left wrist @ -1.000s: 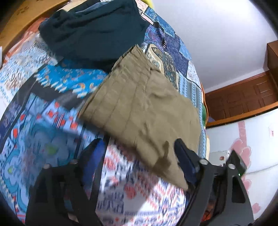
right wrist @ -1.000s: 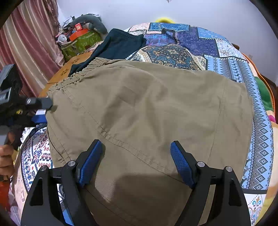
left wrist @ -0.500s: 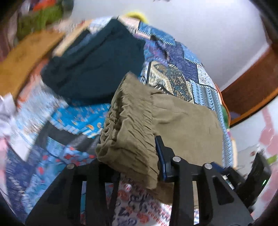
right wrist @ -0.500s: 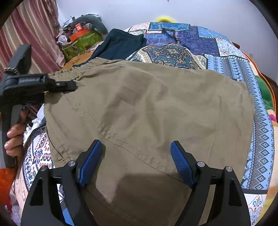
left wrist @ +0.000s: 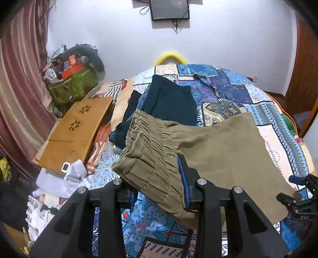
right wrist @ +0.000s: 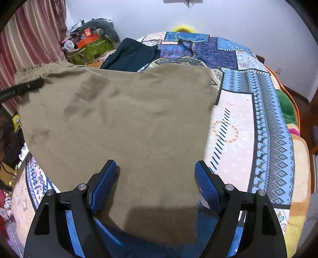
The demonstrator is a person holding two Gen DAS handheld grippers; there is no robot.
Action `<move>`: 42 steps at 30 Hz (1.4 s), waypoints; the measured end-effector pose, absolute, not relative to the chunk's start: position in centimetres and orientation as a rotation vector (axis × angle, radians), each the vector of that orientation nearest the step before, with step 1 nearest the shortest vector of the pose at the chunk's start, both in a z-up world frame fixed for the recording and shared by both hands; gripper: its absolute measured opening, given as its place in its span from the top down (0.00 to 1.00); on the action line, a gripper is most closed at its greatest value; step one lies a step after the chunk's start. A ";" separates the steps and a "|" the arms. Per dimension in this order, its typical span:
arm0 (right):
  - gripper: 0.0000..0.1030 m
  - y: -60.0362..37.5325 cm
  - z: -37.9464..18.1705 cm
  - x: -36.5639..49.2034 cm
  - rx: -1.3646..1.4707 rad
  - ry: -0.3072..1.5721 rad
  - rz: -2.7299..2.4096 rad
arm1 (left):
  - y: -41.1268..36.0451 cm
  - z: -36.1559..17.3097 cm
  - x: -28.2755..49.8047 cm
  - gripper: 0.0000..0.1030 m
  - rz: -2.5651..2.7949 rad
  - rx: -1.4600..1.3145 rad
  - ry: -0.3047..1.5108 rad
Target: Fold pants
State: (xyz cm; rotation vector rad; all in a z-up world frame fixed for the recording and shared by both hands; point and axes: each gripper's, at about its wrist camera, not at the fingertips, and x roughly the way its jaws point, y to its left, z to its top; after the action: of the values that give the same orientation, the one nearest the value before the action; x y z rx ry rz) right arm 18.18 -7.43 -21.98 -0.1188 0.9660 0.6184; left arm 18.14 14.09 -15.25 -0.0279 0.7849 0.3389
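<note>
Under gathered khaki pants, left gripper pads mostly hidden

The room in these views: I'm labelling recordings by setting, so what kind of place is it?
Most likely a home bedroom: a bed with a patchwork bedspread, a striped curtain beside it, and a screen mounted on the wall.

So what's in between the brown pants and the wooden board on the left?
In the left wrist view, a strip of patterned bedspread and an orange striped cloth lie between the khaki pants and the wooden board.
</note>
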 end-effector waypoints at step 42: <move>0.25 -8.3 -22.6 18.3 -0.035 0.976 0.641 | 0.0 -13.7 22.7 0.48 -0.324 -0.103 0.921</move>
State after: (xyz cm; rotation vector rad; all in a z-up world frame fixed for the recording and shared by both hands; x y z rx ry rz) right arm 18.33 -8.25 -22.58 -0.0353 0.9763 0.6409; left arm 22.67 0.05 -13.74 -0.1030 0.9212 -0.3243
